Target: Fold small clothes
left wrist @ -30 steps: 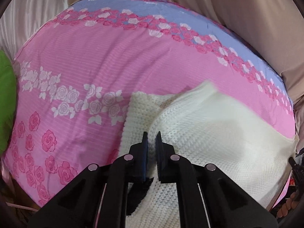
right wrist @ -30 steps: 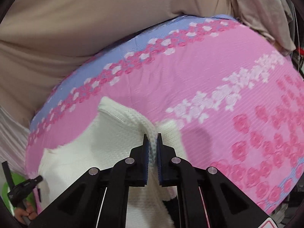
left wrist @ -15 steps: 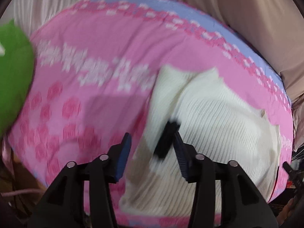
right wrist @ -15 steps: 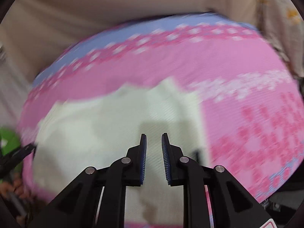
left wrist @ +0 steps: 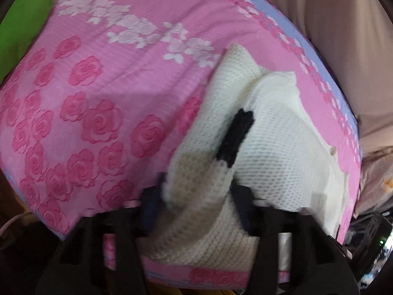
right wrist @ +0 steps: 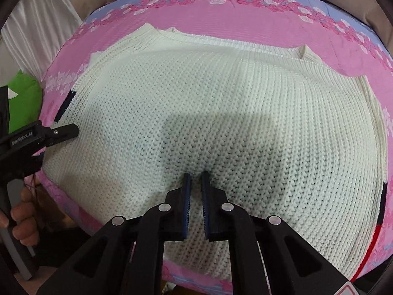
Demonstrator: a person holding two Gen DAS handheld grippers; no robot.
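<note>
A white knit sweater [right wrist: 221, 93] lies spread on the pink rose-print bed cover [right wrist: 245, 17]. My right gripper [right wrist: 196, 173] points down at its near middle, jaws closing to a narrow gap, the tips pressed into the knit with a small pinch of it between them. The left gripper [left wrist: 196, 189] is at the sweater's left edge, jaws closing on a thick raised fold of the sweater [left wrist: 196, 216] that fills the gap. A black cuff stripe [left wrist: 235, 135] lies just beyond it. In the right wrist view the left gripper [right wrist: 56, 132] shows at the far left, held by a hand [right wrist: 19, 216].
A green cushion [left wrist: 22, 24] lies at the cover's left. Beige fabric [left wrist: 343, 36] hangs behind the bed. The cover's near edge [right wrist: 186, 272] drops off just below the sweater's hem. Dark clutter [left wrist: 368, 233] sits past the right corner.
The right gripper let go of the fold it held and swung over the sweater's middle, which now lies flat. The left gripper opened, shifted to the sweater's edge and closed around a fold.
</note>
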